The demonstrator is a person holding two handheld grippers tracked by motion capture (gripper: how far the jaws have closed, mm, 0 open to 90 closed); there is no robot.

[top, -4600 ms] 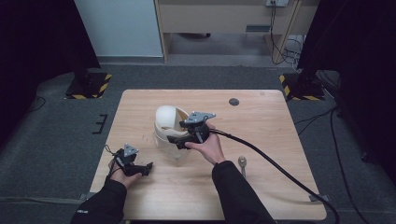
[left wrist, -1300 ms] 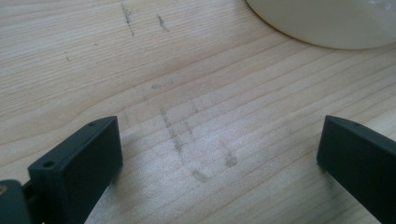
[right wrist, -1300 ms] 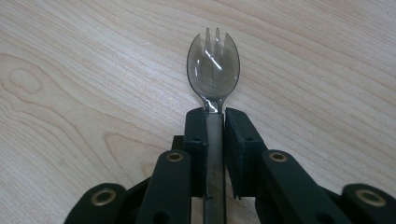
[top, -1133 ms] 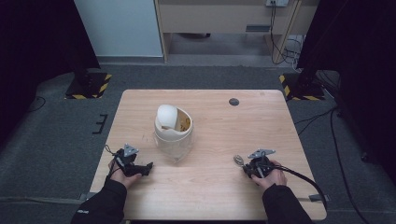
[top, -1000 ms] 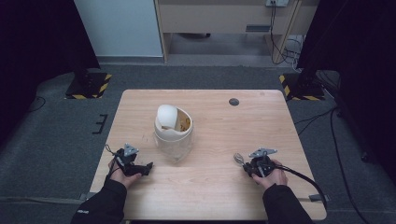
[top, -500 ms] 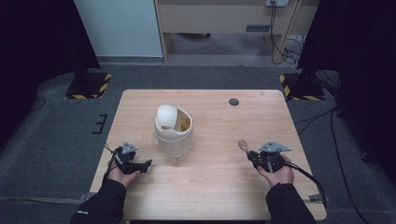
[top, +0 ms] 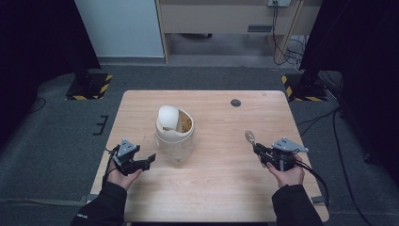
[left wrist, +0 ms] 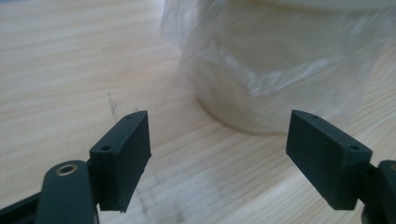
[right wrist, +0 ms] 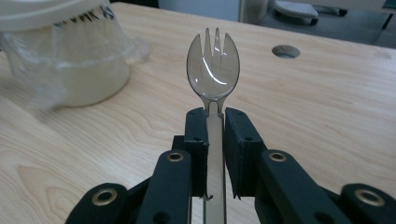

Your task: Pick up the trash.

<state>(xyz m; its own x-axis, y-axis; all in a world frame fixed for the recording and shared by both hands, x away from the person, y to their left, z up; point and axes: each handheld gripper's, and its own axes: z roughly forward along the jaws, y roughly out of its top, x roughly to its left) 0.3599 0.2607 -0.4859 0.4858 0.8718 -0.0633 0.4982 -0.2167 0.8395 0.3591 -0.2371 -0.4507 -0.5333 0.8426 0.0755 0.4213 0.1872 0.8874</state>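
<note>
**Spork lifted at lower right, container waits mid-table**

Since the earliest frame your right hand has left the container and gone to the lower right of the high view, and over the last second it has come up off the table with the spork. Your right gripper (top: 260,153) is clamped tight on the spork (right wrist: 213,60) by its handle; in the right gripper view the handle runs straight up between the two black jaws and the tined bowl stands clear above them. Your left gripper (top: 149,160) holds nothing: its jaws have just been closing in part, yet they stand apart with only bare wood between them in the left gripper view.

The container (top: 174,136), a pale tub with a white rounded lid tipped back and something yellowish inside, sits left of centre on the table (top: 221,188). From the spork it lies to the left and slightly up in the high view, well apart. The spork's long axis points up and a little left there, so I judge it needs turning towards the tub's open mouth. Your left gripper is the nearer one, just beside the tub's lower left wall, well placed to steady it.

Dark lettering runs along the tub's rim (right wrist: 86,18) in the right gripper view, but it is too blurred to read.
</note>
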